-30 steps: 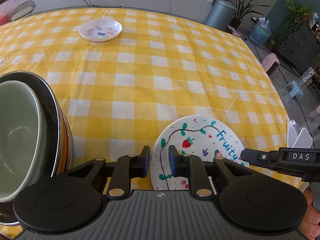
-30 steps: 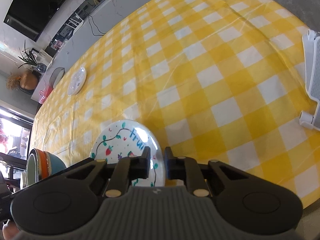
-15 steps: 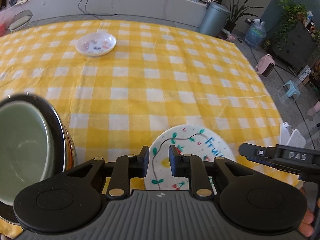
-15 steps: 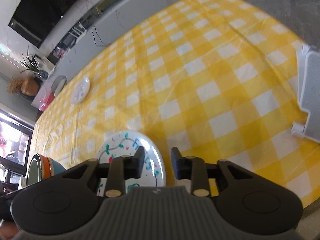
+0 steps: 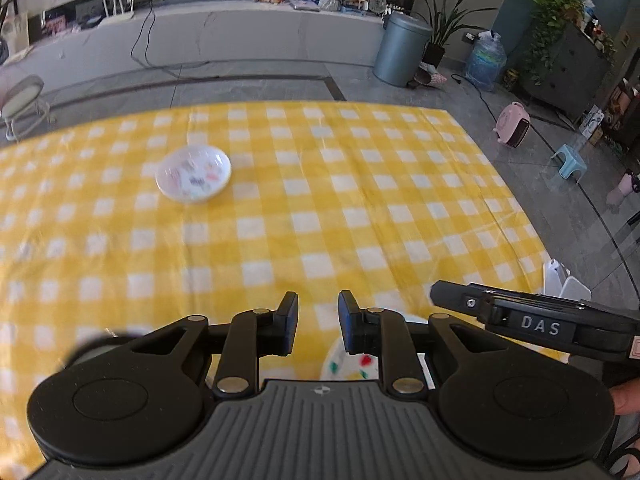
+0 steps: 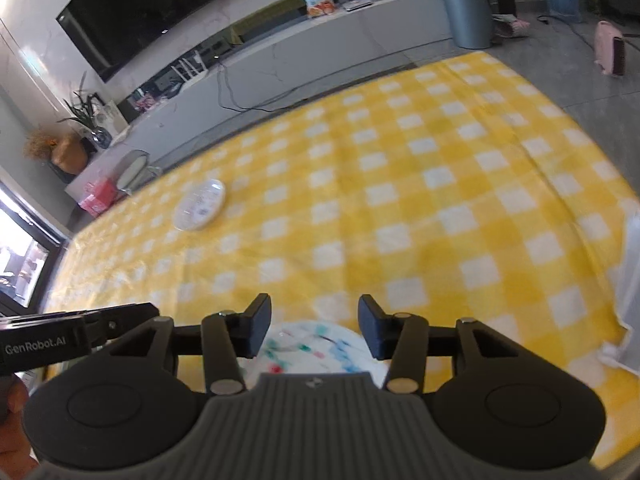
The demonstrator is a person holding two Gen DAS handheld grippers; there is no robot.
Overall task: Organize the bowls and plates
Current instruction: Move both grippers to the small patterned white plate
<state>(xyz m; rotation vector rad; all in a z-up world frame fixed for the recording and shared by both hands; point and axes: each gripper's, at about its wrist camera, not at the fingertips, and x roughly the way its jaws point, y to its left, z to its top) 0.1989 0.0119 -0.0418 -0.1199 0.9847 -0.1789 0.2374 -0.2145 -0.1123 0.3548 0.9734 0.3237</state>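
Note:
A white plate painted with fruit and blue lettering (image 6: 316, 344) lies on the yellow checked tablecloth at the near edge, just under my right gripper (image 6: 314, 328). That gripper's jaws are opening and nothing is between them. My left gripper (image 5: 318, 320) hangs beside it, open by a narrow gap and empty, with a slice of the same plate (image 5: 352, 364) showing below its right finger. A small white dish with coloured pictures (image 5: 193, 174) sits far across the table, and the right wrist view also shows this dish (image 6: 200, 206). The stacked bowls (image 5: 92, 348) are only a blurred rim at lower left.
The tablecloth (image 5: 360, 208) spreads between the two plates. A white object (image 6: 632, 280) stands at the table's right edge. Beyond the table are a low counter, a grey bin (image 5: 402, 50), plants and a small blue stool (image 5: 568, 162) on the floor.
Both grippers have risen and the views now take in more of the room. The right jaws have spread from nearly shut to wide. The bowl stack has slipped almost out of the left view.

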